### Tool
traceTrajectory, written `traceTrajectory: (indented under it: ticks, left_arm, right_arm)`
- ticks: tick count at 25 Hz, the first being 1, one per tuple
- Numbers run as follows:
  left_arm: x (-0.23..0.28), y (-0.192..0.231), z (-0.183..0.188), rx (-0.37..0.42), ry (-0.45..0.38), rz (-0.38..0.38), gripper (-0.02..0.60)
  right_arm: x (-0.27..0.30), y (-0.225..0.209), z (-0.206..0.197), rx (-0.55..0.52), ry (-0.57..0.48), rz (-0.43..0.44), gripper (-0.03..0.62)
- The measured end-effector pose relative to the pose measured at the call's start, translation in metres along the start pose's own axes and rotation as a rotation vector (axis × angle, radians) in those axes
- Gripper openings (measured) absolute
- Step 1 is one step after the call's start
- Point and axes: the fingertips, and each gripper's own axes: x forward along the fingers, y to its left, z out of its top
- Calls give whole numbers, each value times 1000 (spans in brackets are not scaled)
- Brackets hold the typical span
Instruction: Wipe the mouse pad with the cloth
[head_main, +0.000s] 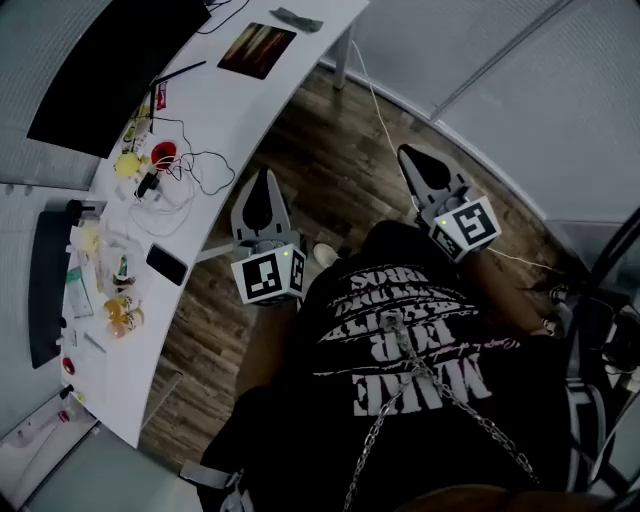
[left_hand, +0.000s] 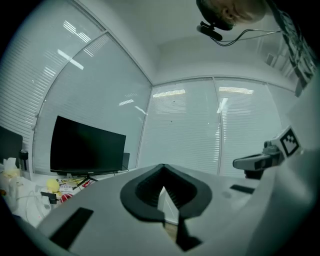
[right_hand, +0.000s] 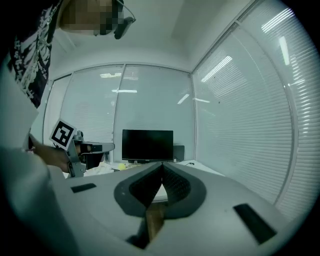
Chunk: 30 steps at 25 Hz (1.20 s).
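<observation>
Mouse pad (head_main: 257, 49) on desk (head_main: 312, 45), well apart from L claw (head_main: 264, 180), R claw (head_main: 407, 153)

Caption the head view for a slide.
Person holds the left gripper and right gripper, both shut and empty, beside the white desk; mouse pad lies at its far end.

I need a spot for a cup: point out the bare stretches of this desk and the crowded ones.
Bare: the desk between the mouse pad and the cable tangle, and its end past the phone. Crowded: the strip from the monitor down to the phone, full of small items.
</observation>
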Motion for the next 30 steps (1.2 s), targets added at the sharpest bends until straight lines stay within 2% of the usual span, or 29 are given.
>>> traceTrajectory:
  ticks: [3, 8, 16, 24, 30]
  left_arm:
    - [5, 6, -5, -15, 7, -16, 5]
    - [14, 15, -20, -29, 46, -24, 5]
    - [46, 20, -32, -20, 77, -8, 5]
    - [93, 12, -46, -34, 118, 2, 5]
    - [137, -7, -54, -28, 151, 8, 5]
  right_arm:
    - [7, 0, 3, -12, 9, -19, 0]
    - [16, -9, -5, 27, 30, -49, 1]
    - [37, -30, -17, 32, 54, -12, 2]
    - [68, -70, -15, 47, 55, 16, 0]
    - [82, -121, -25, 88, 65, 15, 0]
